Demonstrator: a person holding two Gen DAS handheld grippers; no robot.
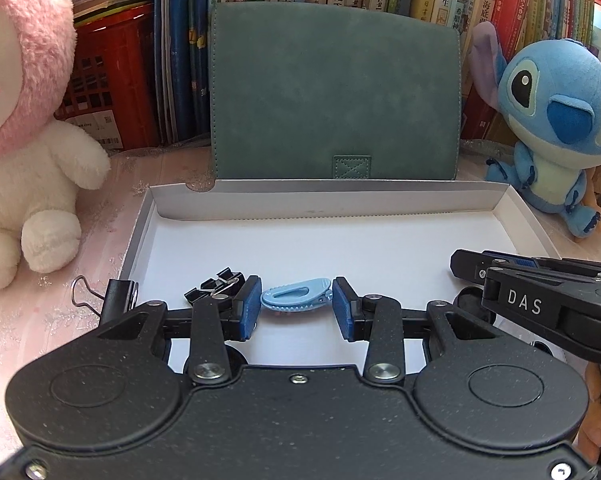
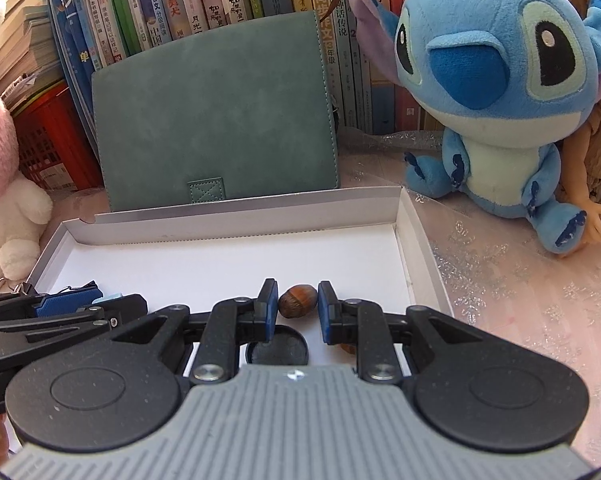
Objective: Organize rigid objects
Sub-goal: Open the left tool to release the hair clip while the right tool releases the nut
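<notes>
My left gripper clamps the blue clip over the tray — light, stiff, slick, so I hold its flanks. Right gripper pinches the nut — hard, round.

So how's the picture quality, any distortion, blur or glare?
Left wrist view: fisheye bends the white box rim and bookshelf, corners vignette dark, light blue clip sharp. Right wrist view: same bowing, hazelnut crisp, sunlit tablecloth washed out.
</notes>
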